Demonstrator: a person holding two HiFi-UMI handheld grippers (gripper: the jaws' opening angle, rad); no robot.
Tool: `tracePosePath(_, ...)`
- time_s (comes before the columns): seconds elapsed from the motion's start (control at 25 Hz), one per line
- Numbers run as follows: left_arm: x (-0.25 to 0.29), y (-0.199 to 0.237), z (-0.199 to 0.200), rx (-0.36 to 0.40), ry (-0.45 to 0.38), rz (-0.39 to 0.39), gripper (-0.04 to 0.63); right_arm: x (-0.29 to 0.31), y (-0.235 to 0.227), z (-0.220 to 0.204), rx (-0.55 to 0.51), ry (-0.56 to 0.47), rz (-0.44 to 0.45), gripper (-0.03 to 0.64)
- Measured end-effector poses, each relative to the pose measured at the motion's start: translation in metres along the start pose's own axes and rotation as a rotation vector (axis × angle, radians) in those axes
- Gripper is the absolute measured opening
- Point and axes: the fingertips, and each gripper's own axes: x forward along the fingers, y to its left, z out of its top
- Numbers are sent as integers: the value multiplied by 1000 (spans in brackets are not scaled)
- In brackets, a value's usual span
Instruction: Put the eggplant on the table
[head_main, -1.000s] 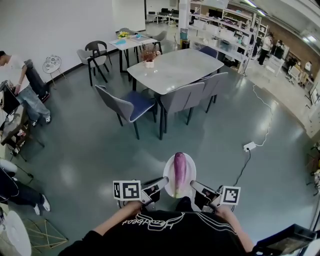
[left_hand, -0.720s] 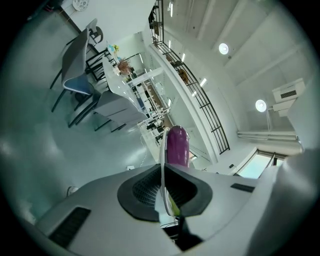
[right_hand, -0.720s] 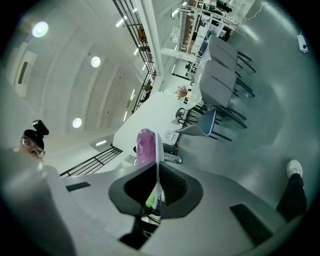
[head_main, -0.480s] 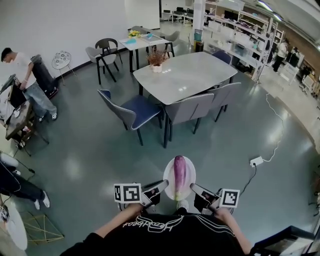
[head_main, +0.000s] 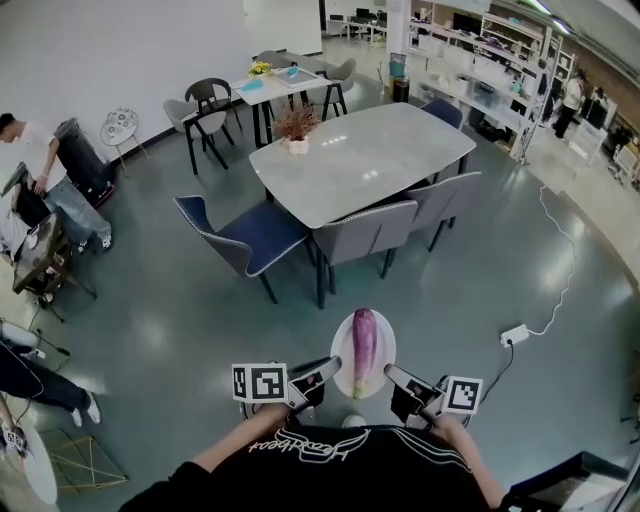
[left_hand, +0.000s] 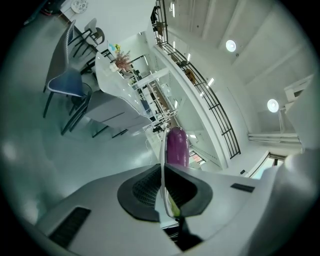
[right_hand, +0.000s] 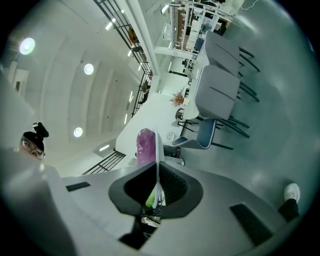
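Grey-green polished floor (head_main: 170, 300) is filling most of the head view, with a long pale table (head_main: 365, 150) standing well ahead, grey chairs (head_main: 365, 232) and one blue chair (head_main: 245, 235) drawn up along its near side and a small potted plant (head_main: 296, 125) sitting at its far left end. A person (head_main: 30, 140) is bending over at the left wall; a power strip (head_main: 514, 334) is lying on the floor to the right. Close in, low in this view, a white plate (head_main: 378, 372) is being carried level, well short of the table, with the eggplant (head_main: 363, 340) lying lengthwise along its middle. The left gripper (head_main: 328, 366) is pinching the plate's left rim and the right gripper (head_main: 392, 372) is pinching the right rim, marker cubes showing behind each. Left gripper view: the jaws are pressing together on the plate's edge (left_hand: 162, 160), which is running edge-on between the dark pads, and the purple eggplant (left_hand: 176, 146) is bulging just beyond on the plate's upper face, the table and chairs showing tilted in the distance. Right gripper view: the same arrangement mirrored, jaws clamping the thin white rim (right_hand: 158, 150), the eggplant (right_hand: 145, 146) sitting against the plate just past the pads, its green stem end peeking between them.
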Motion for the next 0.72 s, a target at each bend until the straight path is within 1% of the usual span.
tracePosePath(0.28, 61, -12, 20, 30, 12, 4, 26, -20, -11, 61, -15, -27, 27, 18)
tracePosePath(0.52, 86, -19, 24, 41, 18, -9, 26, -34, -15, 83, -32, -43, 12, 18)
tracePosePath(0.72, 94, -23, 25, 58, 17, -5, 26, -38, -13, 92, -49, -44, 29, 18)
